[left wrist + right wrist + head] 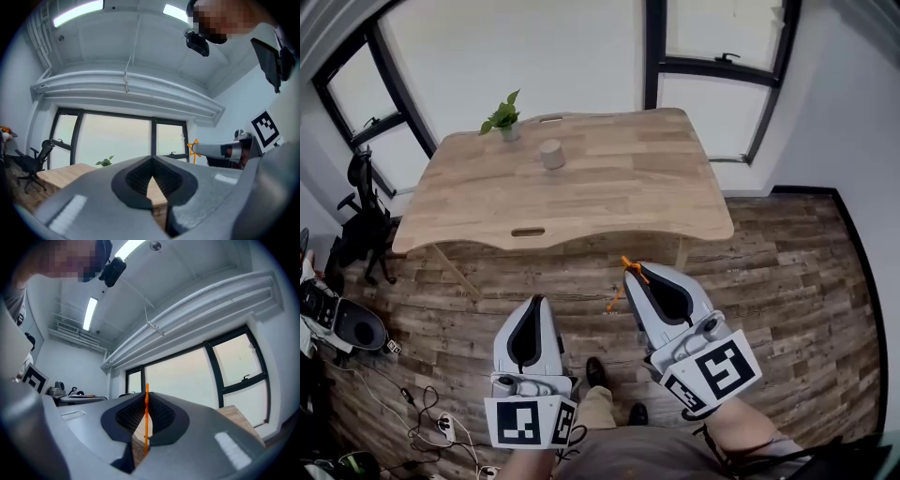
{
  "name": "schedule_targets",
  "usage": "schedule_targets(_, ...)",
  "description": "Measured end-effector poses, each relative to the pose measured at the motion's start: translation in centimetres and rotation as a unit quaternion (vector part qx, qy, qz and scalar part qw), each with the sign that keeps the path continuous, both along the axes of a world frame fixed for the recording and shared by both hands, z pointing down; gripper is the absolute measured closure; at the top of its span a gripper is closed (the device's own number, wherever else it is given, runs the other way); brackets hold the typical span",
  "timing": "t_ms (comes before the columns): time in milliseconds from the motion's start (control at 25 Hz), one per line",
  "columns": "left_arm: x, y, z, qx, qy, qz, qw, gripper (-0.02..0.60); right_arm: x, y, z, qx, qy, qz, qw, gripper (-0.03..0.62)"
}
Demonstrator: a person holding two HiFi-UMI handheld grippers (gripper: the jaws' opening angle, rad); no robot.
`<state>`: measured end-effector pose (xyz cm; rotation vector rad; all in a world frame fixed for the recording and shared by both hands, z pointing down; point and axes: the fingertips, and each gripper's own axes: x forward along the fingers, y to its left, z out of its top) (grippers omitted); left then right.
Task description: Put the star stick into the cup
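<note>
Over on the left, an office chair point(358, 214) stands on the plank floor, clear of the action. Next we come to the left gripper point(533, 302), held low in front of us, well short of the wooden table point(656, 187). Its own view shows the jaws brought together at the tips with nothing between them. We judge it is parked there simply because this job needs only one tool.

Moving along, the small potted plant point(502, 116) sits at the table's far edge. Just beside it is the cup point(551, 154), upright with its mouth open to the ceiling, so it looks ready to receive.

Now the right side, and here is our piece: the star stick point(622, 285), orange, is clamped in the right gripper point(637, 276). The jaws are pinched tight on the thin shaft. The star pokes out past the tips, and the shaft's other end hangs below them. It is out over the floor, well apart from the cup. By our reckoning the pick is done, and the carry and the drop into the cup lie ahead.
</note>
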<state>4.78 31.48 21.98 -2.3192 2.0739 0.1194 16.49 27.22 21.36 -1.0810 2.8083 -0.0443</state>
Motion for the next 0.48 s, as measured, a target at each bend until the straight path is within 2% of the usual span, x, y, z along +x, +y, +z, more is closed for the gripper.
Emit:
schedule_targets(160,-2.1,-4.2,0.3,-0.002,0.008,0.004,1.0,0.58,-2.4,-3.9,0.3,-0.004,0.008,-0.001,1.0,0.549)
schedule_targets(480,-7.7,-11.9,-1.6,0.021,0.01,0.014,0.9996,0.58,-8.1,-11.4,-1.7,0.016,0.013,0.006,1.0,0.549)
